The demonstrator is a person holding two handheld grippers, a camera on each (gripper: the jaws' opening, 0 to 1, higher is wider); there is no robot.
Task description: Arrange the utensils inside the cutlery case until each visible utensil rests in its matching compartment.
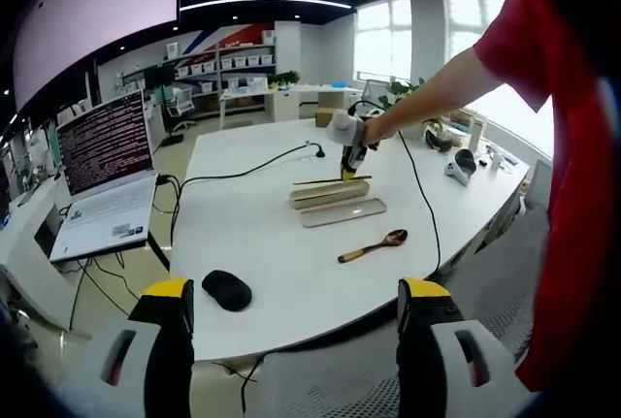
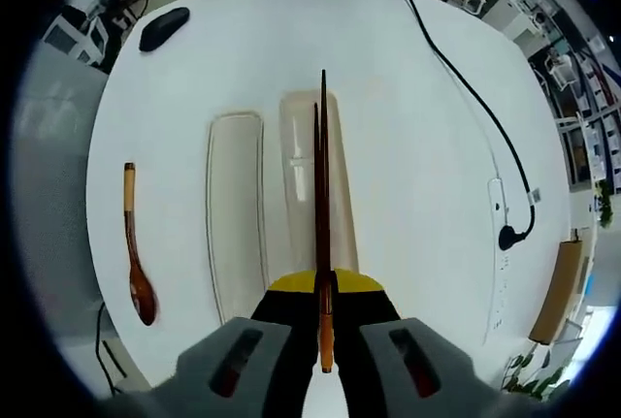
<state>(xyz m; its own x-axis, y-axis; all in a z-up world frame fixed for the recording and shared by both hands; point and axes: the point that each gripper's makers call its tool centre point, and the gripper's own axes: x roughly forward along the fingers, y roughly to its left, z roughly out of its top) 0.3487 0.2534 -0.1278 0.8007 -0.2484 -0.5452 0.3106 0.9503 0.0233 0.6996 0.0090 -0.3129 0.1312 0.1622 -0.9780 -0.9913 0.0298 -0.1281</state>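
Note:
On the white table lies a beige cutlery case (image 1: 330, 194) (image 2: 296, 166) with its flat lid (image 1: 343, 212) (image 2: 236, 214) beside it. A brown wooden spoon (image 1: 374, 245) (image 2: 136, 258) rests on the table beyond the lid. My right gripper (image 2: 325, 287) (image 1: 351, 159), held in a person's hand, is shut on a pair of dark chopsticks (image 2: 322, 195) (image 1: 332, 181), which run lengthwise just over the case. My left gripper (image 1: 296, 302) stands open off the table's near edge with nothing between its jaws.
A black mouse (image 1: 226, 290) (image 2: 163, 28) lies near the table edge. A black cable (image 2: 475, 98) (image 1: 243, 171) runs to a power strip (image 2: 502, 243). A laptop (image 1: 107, 176) sits on a side desk. A cardboard box (image 2: 558, 292) stands at the far edge.

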